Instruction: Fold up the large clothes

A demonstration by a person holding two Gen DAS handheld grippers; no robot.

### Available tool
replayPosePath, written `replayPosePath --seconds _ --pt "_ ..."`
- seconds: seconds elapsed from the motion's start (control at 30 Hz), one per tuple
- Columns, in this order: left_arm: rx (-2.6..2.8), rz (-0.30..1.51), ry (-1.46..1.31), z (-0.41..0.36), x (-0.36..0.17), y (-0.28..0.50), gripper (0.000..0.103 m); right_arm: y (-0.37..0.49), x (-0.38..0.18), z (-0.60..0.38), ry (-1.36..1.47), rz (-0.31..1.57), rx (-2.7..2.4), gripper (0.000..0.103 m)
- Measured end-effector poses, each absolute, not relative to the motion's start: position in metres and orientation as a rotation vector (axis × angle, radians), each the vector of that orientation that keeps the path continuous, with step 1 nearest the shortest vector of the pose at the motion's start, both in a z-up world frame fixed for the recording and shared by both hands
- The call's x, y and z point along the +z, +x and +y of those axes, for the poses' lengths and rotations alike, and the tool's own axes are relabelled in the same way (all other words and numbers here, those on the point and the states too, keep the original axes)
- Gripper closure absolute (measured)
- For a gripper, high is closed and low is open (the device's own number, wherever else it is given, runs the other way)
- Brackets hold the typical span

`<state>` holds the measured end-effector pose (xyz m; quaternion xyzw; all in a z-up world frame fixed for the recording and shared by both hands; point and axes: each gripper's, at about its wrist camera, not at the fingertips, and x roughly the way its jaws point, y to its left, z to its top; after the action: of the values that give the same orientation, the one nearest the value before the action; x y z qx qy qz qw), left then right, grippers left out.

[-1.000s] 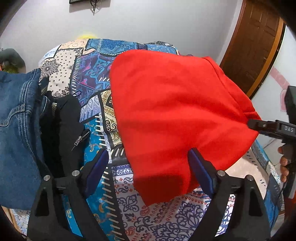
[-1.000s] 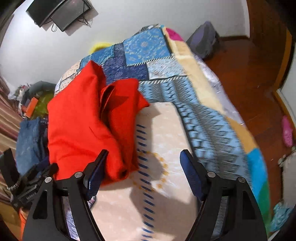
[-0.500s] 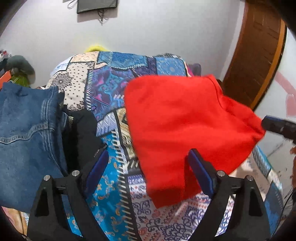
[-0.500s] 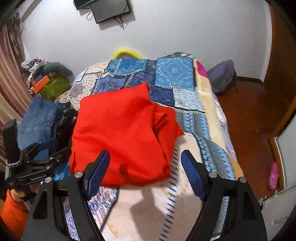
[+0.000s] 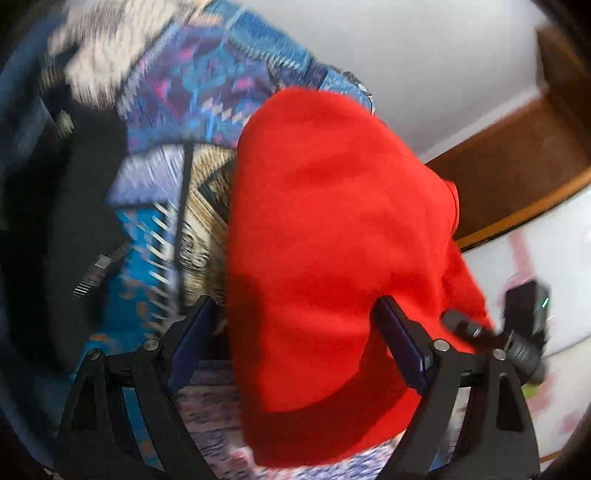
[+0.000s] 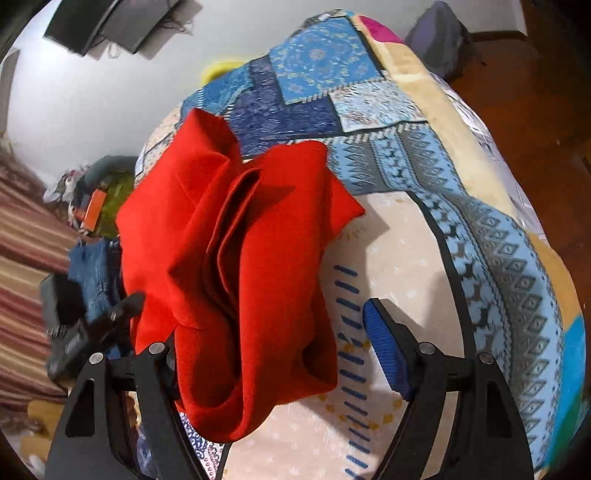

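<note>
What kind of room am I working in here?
Most likely a bedroom: the red garment lies on a bed under a patchwork bedspread, a dark screen hangs on the wall, and jeans sit beside it.

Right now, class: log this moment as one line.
red garment: folded on bed | left gripper: open, over it | right gripper: open, over it

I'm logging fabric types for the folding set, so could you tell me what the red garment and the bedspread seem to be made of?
Red garment: probably a thick matte knit, perhaps fleece or sweatshirt cotton; it falls in soft, rounded folds with a ribbed-looking hem and no shine.
Bedspread: seemingly thin printed woven cotton; flat patchwork patterns, matte, lying smooth.
</note>
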<state>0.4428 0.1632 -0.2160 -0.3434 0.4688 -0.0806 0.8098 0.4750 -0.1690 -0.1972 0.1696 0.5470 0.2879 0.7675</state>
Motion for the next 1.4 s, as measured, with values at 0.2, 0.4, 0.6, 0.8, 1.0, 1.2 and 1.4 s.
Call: replayPosePath --seconds 0.2,0.4,0.6,0.8,1.0,1.2,1.4 --pt "-0.256 1.041 -0.921 0.17 -0.248 0.455 0.005 0.486 -0.199 -0.157 0.446 1.181 0.687 0.025" --pt "-0.333 1.023 -0.99 0.172 -0.246 0.45 0.031 0.491 -0.2 -0.15 0.518 1.201 0.683 0.062" --pt "-0.296 0.999 -0.816 0.159 -0.206 0.443 0.057 0.48 -0.187 -0.147 0.503 1.207 0.675 0.079" --pt "-0.317 0.91 -0.742 0.175 -0.145 0.424 0.062 0.457 -0.137 -0.129 0.425 1.126 0.712 0.08" --pt "-0.309 0.776 -0.711 0.228 -0.079 0.382 0.063 0.427 -0.069 -0.08 0.313 0.986 0.796 0.08" --pt "-0.224 0.655 -0.655 0.297 -0.023 0.332 0.063 0.406 -0.027 -0.01 0.25 0.893 0.915 0.08" --pt "-0.094 0.595 -0.635 0.367 -0.001 0.293 0.063 0.396 -0.018 0.078 0.247 0.852 1.023 0.08"
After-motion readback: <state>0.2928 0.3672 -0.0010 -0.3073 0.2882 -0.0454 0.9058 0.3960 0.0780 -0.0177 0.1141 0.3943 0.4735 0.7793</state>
